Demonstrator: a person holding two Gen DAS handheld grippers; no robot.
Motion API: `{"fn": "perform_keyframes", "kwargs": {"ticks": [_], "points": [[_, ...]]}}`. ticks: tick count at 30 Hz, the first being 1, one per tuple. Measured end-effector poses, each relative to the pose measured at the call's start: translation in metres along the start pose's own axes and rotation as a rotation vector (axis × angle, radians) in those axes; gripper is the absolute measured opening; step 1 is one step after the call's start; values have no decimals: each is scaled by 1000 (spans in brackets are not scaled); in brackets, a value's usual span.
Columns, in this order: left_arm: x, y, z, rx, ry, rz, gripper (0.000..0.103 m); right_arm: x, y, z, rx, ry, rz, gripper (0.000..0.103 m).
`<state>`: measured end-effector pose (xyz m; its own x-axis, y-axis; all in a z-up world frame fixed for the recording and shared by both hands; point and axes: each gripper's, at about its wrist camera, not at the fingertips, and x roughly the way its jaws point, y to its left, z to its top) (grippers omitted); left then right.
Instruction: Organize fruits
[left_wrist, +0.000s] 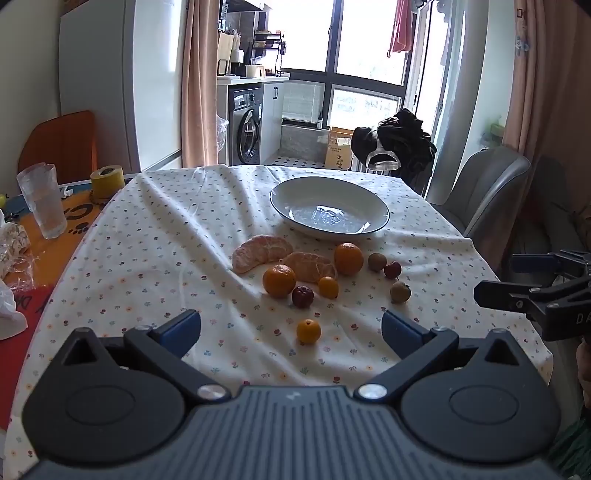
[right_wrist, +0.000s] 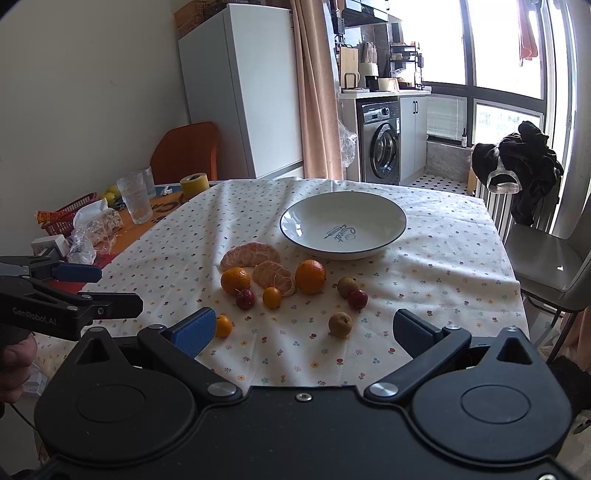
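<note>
Left gripper (left_wrist: 291, 328) agape, glossy round plate (right_wrist: 397, 230), peeled segments (left_wrist: 261, 253), possibly mandarin

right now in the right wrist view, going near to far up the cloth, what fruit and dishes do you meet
small orange by the blue finger pad → brown fruit → dark red fruit → big orange → peeled segments → empty white bowl

Bright window backlight; fisheye-warped edges
</note>
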<state>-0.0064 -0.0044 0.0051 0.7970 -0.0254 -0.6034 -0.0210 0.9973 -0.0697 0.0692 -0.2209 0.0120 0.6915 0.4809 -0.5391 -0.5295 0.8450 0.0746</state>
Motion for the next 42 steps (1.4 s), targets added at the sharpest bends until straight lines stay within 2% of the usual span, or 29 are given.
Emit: {"fn": "perform_keyframes", "kwargs": {"ticks": [30,42], "points": [[2,-1,-2,20,-6,-7,103,5,1,-3,-12,14,-1,103],[18,3,-6,18,15,-23,103,29,2,-12,-35,60,16,103]]}}
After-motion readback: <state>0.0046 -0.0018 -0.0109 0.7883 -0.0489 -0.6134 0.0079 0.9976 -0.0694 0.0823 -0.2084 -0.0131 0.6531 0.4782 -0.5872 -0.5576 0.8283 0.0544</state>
